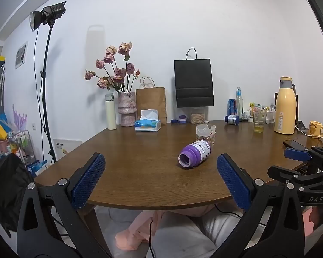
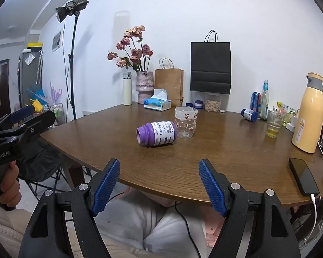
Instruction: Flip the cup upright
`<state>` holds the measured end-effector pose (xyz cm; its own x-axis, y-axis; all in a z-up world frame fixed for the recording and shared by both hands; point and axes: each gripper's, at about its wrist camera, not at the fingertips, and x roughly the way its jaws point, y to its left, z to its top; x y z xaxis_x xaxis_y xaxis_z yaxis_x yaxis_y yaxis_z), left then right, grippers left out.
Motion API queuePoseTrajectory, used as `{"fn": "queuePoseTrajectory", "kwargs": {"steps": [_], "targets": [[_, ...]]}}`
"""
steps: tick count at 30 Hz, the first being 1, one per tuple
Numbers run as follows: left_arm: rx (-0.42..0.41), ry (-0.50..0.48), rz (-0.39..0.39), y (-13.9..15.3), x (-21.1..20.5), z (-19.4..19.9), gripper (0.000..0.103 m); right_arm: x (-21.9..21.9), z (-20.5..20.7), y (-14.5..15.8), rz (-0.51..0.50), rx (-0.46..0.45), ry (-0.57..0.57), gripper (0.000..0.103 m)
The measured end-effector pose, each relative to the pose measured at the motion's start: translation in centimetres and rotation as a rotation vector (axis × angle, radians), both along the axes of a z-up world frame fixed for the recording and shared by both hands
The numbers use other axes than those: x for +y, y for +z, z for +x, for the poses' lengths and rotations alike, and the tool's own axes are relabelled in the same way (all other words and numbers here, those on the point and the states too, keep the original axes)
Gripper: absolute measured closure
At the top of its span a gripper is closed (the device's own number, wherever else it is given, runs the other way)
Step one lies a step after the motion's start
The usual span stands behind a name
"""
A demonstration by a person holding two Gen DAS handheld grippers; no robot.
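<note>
A clear patterned glass cup (image 2: 186,122) stands mouth down on the wooden table (image 2: 215,161), near its middle. It also shows in the left wrist view (image 1: 205,133), partly hidden behind a purple pill bottle (image 1: 194,154). The bottle (image 2: 156,133) lies on its side, open mouth toward me, touching or nearly touching the cup. My left gripper (image 1: 160,177) is open and empty at the table's near edge. My right gripper (image 2: 159,185) is open and empty, also at the near edge, short of the bottle.
At the back stand a vase of flowers (image 2: 144,86), a tissue box (image 2: 157,103), paper bags (image 2: 210,66) and a white flask (image 2: 127,91). At right are a yellow thermos (image 2: 310,116), a drinking glass (image 2: 274,123), bottles and a phone (image 2: 302,176) on a cable.
</note>
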<state>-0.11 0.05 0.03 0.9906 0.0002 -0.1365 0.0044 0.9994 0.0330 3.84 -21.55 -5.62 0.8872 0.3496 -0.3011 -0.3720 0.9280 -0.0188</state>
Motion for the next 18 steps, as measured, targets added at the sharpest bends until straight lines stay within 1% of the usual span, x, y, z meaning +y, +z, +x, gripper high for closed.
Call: {"fn": "queuePoseTrajectory", "kwargs": {"steps": [18], "targets": [[0.01,-0.001,0.004,0.02,-0.03,0.01,0.0,-0.08,0.07,-0.07,0.002,0.005,0.001,0.023]]}}
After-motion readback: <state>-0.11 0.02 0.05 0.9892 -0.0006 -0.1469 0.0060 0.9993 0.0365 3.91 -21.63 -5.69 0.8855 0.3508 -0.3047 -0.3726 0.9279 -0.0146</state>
